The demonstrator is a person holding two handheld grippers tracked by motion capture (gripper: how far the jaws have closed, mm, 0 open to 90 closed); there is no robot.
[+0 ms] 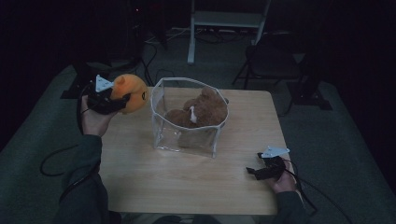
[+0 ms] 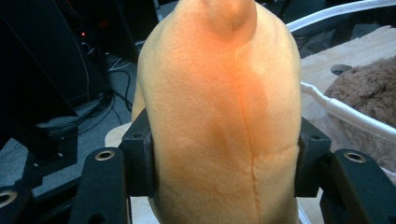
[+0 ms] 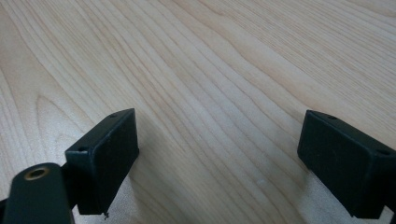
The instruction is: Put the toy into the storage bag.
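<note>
An orange plush toy (image 1: pixel 130 92) hangs above the table's left edge, and my left gripper (image 1: pixel 122 101) is shut on it. In the left gripper view both pads (image 2: pixel 140 156) press into the orange plush toy's (image 2: pixel 224 121) sides. A clear bag with white trim (image 1: pixel 161 121) stands open in the middle of the wooden table (image 1: pixel 187 182), to the right of the toy. A brown plush toy (image 1: pixel 201 112) lies inside it. My right gripper (image 1: pixel 254 171) rests open near the table's front right edge, its jaws wide apart over bare wood (image 3: pixel 215 93).
A folding chair (image 1: pixel 271 58) and a white metal stand (image 1: pixel 224 21) sit on the floor beyond the table. Cables trail across the dark carpet at the back left (image 1: pixel 149 51). The bag's white rim (image 2: pixel 345 114) lies just right of the held toy.
</note>
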